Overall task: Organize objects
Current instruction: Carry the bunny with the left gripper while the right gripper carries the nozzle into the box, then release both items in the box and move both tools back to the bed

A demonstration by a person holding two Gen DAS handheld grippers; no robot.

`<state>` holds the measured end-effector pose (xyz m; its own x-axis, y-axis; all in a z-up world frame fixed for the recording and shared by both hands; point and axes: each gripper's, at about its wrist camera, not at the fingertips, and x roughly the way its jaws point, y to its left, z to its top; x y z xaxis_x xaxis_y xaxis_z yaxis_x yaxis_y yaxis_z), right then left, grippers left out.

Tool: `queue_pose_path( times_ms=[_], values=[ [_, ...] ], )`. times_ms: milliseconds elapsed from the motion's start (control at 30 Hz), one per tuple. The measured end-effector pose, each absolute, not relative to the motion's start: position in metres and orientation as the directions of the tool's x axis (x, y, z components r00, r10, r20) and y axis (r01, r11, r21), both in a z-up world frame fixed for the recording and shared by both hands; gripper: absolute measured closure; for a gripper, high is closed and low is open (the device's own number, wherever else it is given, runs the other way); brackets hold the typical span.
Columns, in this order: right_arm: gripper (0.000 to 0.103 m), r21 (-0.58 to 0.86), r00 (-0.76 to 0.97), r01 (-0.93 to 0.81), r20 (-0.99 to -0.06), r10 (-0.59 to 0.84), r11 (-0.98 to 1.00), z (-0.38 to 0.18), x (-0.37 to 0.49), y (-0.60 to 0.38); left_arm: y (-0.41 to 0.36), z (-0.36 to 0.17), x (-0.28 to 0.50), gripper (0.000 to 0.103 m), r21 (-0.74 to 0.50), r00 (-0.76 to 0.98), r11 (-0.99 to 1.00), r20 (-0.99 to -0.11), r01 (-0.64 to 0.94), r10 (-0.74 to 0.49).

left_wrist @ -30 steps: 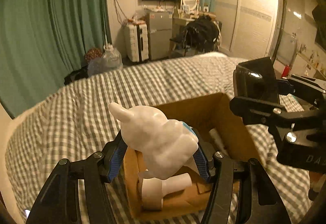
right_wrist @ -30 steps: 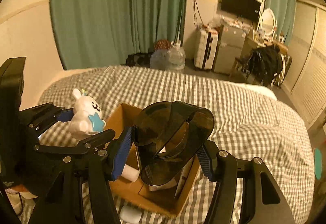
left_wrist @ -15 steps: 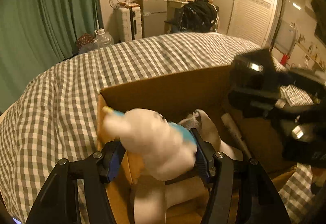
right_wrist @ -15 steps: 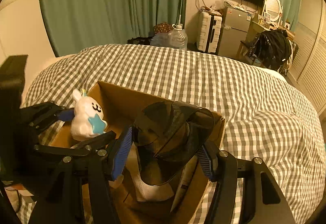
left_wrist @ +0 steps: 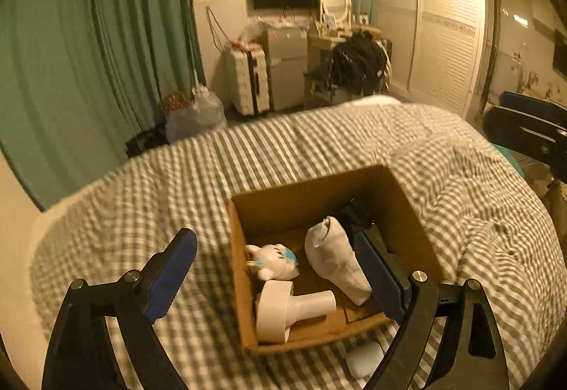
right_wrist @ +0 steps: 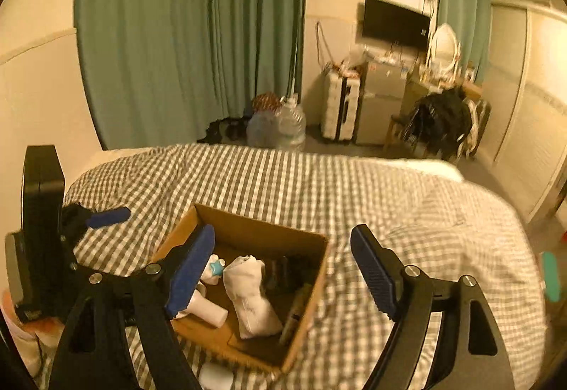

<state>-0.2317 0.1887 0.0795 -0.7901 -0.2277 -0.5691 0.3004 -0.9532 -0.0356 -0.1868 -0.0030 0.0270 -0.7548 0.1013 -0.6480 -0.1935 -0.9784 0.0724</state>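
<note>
An open cardboard box (left_wrist: 407,213) (right_wrist: 248,227) sits on the checked bed. Inside lie a white bunny toy (left_wrist: 273,260) (right_wrist: 212,269), a white sock bundle (left_wrist: 336,259) (right_wrist: 250,294), a white handled object (left_wrist: 290,308) (right_wrist: 207,310) and a dark plastic item (left_wrist: 361,213) (right_wrist: 290,273) at the box's right side. My left gripper (left_wrist: 276,273) is open and empty above the box's near side. My right gripper (right_wrist: 283,269) is open and empty above the box. The left gripper also shows in the right wrist view (right_wrist: 88,220).
A small white object (left_wrist: 365,356) (right_wrist: 216,376) lies on the bed in front of the box. The checked duvet (left_wrist: 319,149) (right_wrist: 389,198) spreads all round. Beyond the bed stand green curtains (right_wrist: 191,35), water jugs (right_wrist: 283,128), a suitcase (left_wrist: 248,82) and a wardrobe (left_wrist: 443,46).
Both grippers have opened and pulled back up. The bunny toy left my left gripper and the dark plastic item left my right gripper; both now lie in the box.
</note>
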Motion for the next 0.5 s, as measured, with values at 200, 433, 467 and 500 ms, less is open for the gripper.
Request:
queue_pose_path(
  times_ms=[200,433,467,500],
  values=[
    [0.02,-0.103,-0.839,0.301,-0.501,-0.212,-0.948,0.131,-0.159,0.183,-0.018,0.076,-0.139,0.009,0.042,-0.795,-0.984,-0.596,-0.172,0.113],
    [0.02,-0.143,-0.831,0.346,-0.506,-0.232,-0.927,0.133,-0.088,0.161,-0.046,0.082,-0.084,0.009,0.001,-0.795,-0.99,-0.595,-0.144,0.115],
    [0.02,-0.147,-0.826,0.35,-0.515,-0.231,-0.925,0.128,-0.081,0.159,-0.052,0.077,-0.075,0.009,-0.012,-0.795,-0.991,-0.596,-0.136,0.117],
    [0.02,-0.149,-0.818,0.356,-0.527,-0.23,-0.922,0.119,-0.071,0.156,-0.058,0.073,-0.067,0.009,-0.023,-0.794,-0.992,-0.597,-0.125,0.114]
  ],
)
